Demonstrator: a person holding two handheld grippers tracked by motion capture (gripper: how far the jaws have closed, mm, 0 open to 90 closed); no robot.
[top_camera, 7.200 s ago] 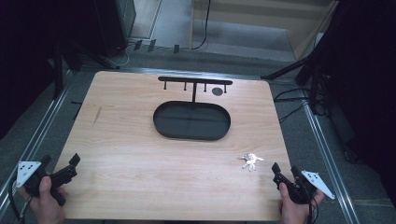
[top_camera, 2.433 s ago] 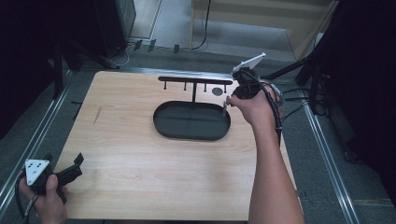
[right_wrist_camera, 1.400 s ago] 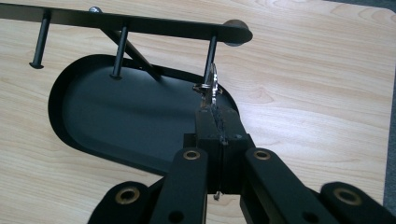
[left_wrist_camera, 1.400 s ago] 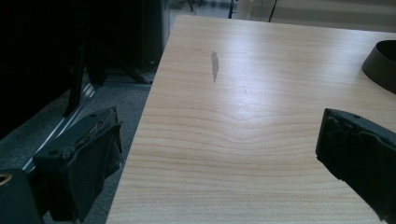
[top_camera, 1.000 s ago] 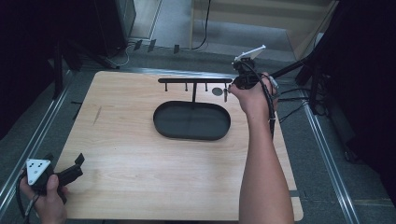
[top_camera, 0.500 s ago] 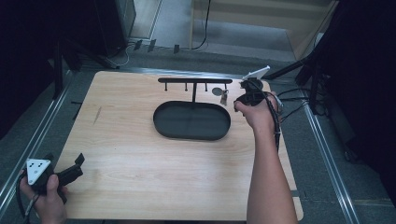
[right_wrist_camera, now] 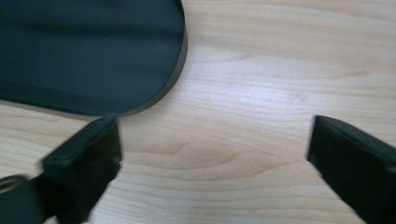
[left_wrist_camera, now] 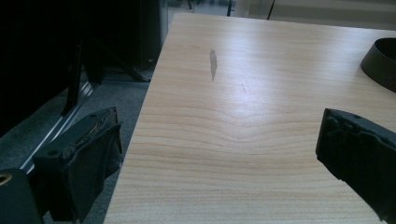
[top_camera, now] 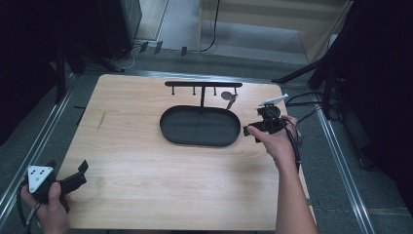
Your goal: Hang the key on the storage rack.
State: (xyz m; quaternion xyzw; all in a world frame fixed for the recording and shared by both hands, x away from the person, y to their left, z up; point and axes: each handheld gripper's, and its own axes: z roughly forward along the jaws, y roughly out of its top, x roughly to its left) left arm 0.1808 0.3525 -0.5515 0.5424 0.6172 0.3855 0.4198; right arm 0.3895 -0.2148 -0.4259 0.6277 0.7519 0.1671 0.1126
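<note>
I am holding my left tool (top_camera: 73, 178) over the counter's (top_camera: 146, 165) near left corner, its jaws spread wide with nothing between them. A grey scuff mark (left_wrist_camera: 213, 63) is showing on the wood ahead of it. In the middle, the black oval tray (top_camera: 200, 126) is lying flat, with a black T-shaped rack (top_camera: 203, 87) rising behind it. A key ring (top_camera: 228, 98) is hanging from the rack's right end. I am hovering my right tool (top_camera: 252, 131) just beside the tray's right end, jaws wide apart and empty.

Light wooden table (top_camera: 146, 165), black oval tray (top_camera: 200, 126) at its far centre, black hook stand (top_camera: 203, 86) rising from the tray
</note>
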